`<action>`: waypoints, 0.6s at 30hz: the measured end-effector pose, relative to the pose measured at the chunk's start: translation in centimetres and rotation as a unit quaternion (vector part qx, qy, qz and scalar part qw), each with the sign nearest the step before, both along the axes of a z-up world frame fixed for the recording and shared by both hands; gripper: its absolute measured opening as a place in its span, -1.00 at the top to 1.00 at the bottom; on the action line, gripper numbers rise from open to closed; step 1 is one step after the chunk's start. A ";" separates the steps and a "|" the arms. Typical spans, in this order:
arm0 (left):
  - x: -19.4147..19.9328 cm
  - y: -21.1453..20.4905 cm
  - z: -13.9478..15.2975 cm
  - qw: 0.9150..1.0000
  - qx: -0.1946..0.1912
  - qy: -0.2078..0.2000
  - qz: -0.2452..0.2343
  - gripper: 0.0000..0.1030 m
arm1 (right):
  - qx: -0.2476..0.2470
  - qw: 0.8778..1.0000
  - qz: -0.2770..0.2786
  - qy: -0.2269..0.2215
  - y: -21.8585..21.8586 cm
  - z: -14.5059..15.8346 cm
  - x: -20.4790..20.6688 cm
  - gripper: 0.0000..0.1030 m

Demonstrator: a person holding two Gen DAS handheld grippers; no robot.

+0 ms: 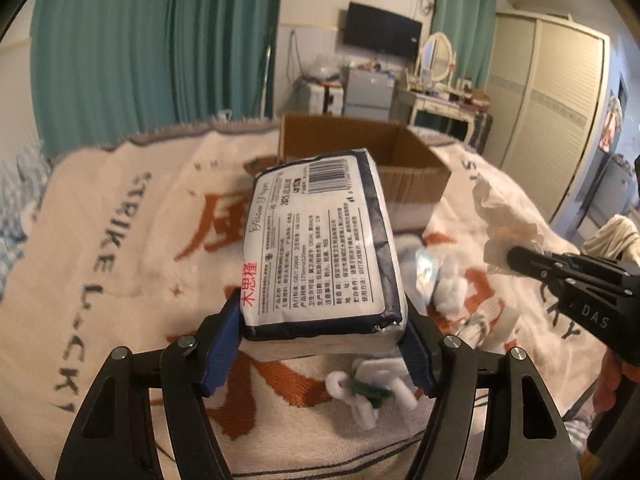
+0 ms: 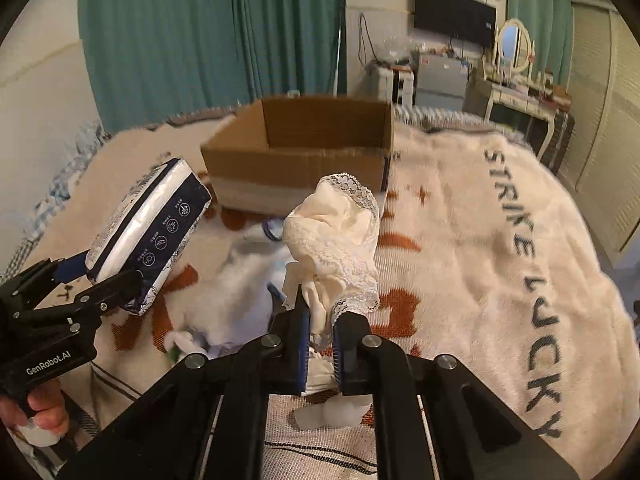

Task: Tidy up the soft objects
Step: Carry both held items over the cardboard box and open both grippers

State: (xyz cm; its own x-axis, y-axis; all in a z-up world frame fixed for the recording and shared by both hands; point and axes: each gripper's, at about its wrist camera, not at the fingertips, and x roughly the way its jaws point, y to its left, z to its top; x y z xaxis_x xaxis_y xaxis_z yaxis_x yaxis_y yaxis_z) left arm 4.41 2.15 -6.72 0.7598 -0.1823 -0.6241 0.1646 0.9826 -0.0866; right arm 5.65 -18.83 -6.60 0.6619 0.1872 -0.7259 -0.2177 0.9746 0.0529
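Over the blanket, one tissue pack clamped in left gripper, one lace cloth pinched in right gripper, one cardboard box.

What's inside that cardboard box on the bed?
The cardboard box stands open on the blanket. Only its bare brown inner walls show from both views. Its floor is hidden behind the near wall, and partly by the tissue pack, so anything lying at the bottom cannot be seen.

Bedroom: bed blanket, dressing table

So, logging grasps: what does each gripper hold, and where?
Left gripper: tissue pack, clamped across its near end. Right gripper: cream lace cloth, pinched at its lower end.
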 end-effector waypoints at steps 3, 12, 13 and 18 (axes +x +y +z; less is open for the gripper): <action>0.1 0.1 1.6 1.000 -0.002 -0.015 -0.001 -0.34 | 0.010 1.000 0.009 -0.022 0.0 2.3 -0.1 0.83; 4.0 0.0 5.6 0.998 -0.016 -0.056 -0.014 -0.34 | 0.019 0.996 0.036 -0.076 -0.1 8.4 3.4 0.83; 5.0 -0.1 5.9 0.998 -0.017 -0.057 -0.014 -0.34 | 0.020 0.996 0.037 -0.078 -0.1 8.8 4.3 0.83; 9.4 -1.5 6.7 0.997 0.008 -0.072 -0.019 -0.34 | 0.026 0.996 0.044 -0.074 -0.2 9.4 9.3 0.83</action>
